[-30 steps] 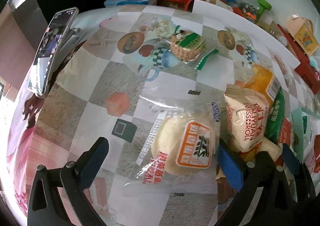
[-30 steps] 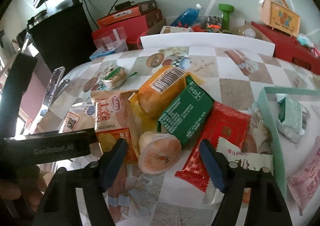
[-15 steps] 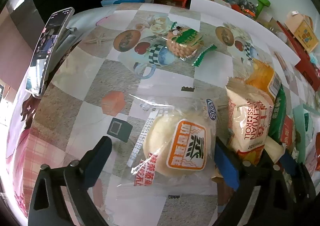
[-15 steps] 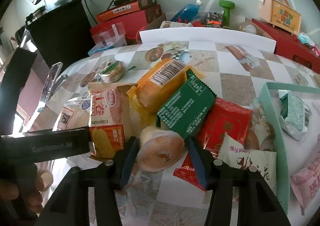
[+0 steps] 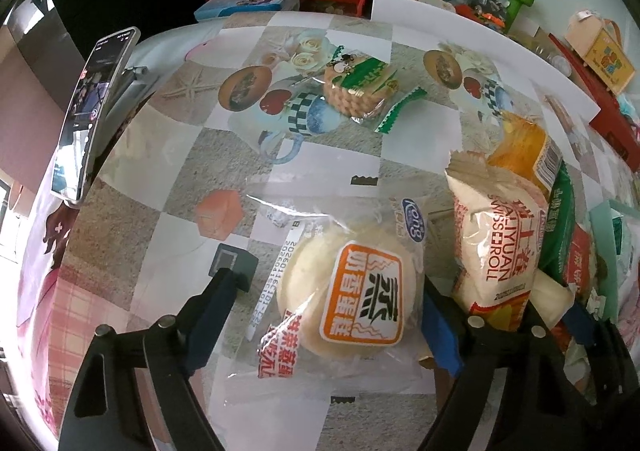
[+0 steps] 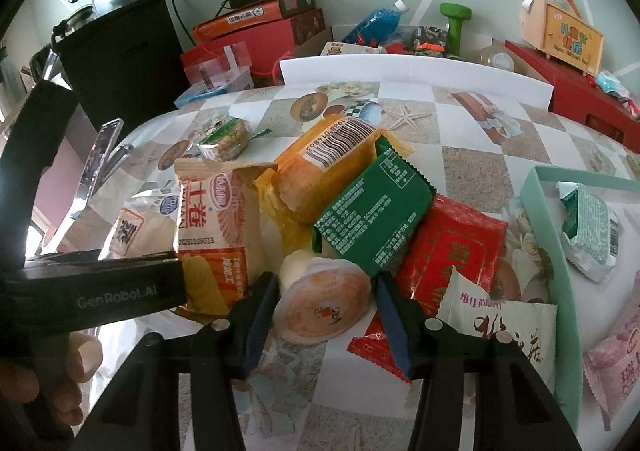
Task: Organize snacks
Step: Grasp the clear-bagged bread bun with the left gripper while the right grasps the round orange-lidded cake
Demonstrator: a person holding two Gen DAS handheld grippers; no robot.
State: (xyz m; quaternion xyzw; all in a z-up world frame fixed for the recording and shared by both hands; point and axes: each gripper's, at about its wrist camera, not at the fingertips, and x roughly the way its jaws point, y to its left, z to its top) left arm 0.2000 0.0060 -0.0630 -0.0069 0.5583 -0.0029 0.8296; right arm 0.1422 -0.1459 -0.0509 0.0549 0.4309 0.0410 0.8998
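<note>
The snacks sit mostly in a loose heap at the middle of the worktop (image 6: 472, 155), and only a few have reached the pale green tray (image 6: 548, 219) at the right, so the sorting looks barely begun. At the near edge of the heap, the right gripper (image 6: 326, 305) has just been closing its jaws on a small round jelly cup (image 6: 320, 305) with an orange foil lid; the pads look pressed to its sides, so I judge it gripped. The left gripper (image 5: 326, 307) has just been narrowing its jaws around a soft white bun in a crinkly clear bag (image 5: 352, 291); its right pad is at the wrapper's edge, the left pad stands clear, so nothing is clamped yet. Behind lie a swiss roll packet (image 6: 216, 219), a glossy orange packet (image 6: 320, 167), a flat green packet (image 6: 372, 211) and a red one (image 6: 456, 251); a wafer biscuit (image 5: 356, 91) rests apart, farther back.
</note>
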